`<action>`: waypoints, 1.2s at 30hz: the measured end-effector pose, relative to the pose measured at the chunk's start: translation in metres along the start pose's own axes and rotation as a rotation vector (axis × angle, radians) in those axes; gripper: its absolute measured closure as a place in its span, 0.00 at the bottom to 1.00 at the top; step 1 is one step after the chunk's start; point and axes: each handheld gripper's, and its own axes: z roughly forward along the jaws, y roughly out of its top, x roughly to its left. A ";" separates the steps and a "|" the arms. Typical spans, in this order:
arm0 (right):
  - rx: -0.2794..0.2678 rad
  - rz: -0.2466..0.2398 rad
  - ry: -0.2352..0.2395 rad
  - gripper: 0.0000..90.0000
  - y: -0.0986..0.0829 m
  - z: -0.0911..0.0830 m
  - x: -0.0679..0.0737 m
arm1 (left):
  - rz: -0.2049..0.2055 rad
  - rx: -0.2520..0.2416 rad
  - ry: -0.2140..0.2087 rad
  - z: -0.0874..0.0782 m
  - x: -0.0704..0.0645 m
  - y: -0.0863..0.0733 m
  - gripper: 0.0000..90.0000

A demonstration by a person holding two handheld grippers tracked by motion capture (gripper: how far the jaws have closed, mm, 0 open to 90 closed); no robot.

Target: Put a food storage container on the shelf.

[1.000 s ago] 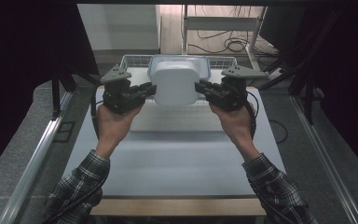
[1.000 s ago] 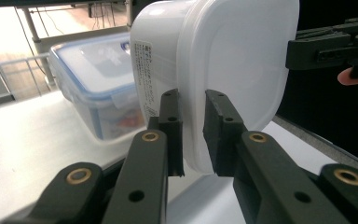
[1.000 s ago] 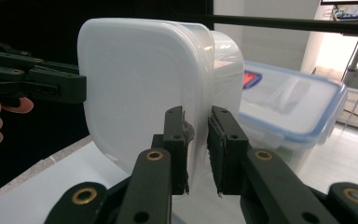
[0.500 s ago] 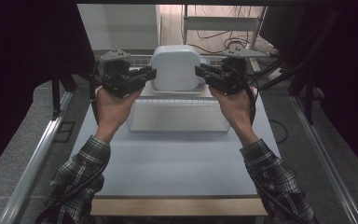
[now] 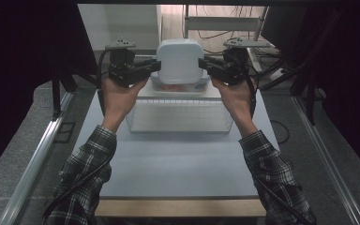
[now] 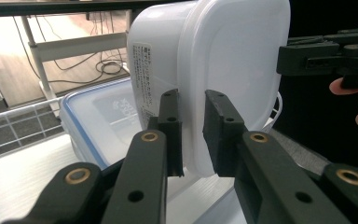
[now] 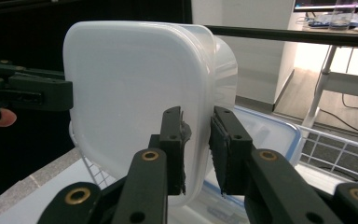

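The white plastic container (image 5: 179, 61) hangs in the air above the far end of the tabletop (image 5: 178, 159), tipped so that its lid faces the person. It is carried from both sides at once: the left gripper (image 5: 153, 67) is clamped on the rim at one side and the right gripper (image 5: 203, 64) on the rim opposite. In the left gripper view the two black jaws pinch the lid's edge between them, and the right gripper view shows the same bite on the other edge. A grip on each side makes sense, I think, because the box is wide and smooth, and one narrow pinch alone would let it swing or slip.

Below and just behind it sits a clear container with a blue-rimmed lid (image 6: 98, 121), with something reddish inside as seen from above. A white wire basket (image 5: 180, 116) stands on the tabletop nearer the person, between the two forearms. Holding the white box this high keeps it clear of both while it is carried.
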 end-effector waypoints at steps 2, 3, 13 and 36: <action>0.002 0.002 -0.005 0.82 0.001 0.002 -0.002 | -0.006 -0.003 -0.004 0.002 0.002 0.001 0.86; 0.003 0.003 -0.007 0.82 0.001 0.004 -0.003 | -0.008 -0.004 -0.001 0.003 0.002 0.002 0.85; 0.001 0.019 -0.007 0.77 0.005 0.012 -0.007 | -0.032 -0.010 0.011 0.013 0.007 0.007 0.81; 0.020 0.036 -0.027 0.68 0.012 0.028 -0.014 | -0.079 -0.014 0.025 0.030 0.018 0.016 0.69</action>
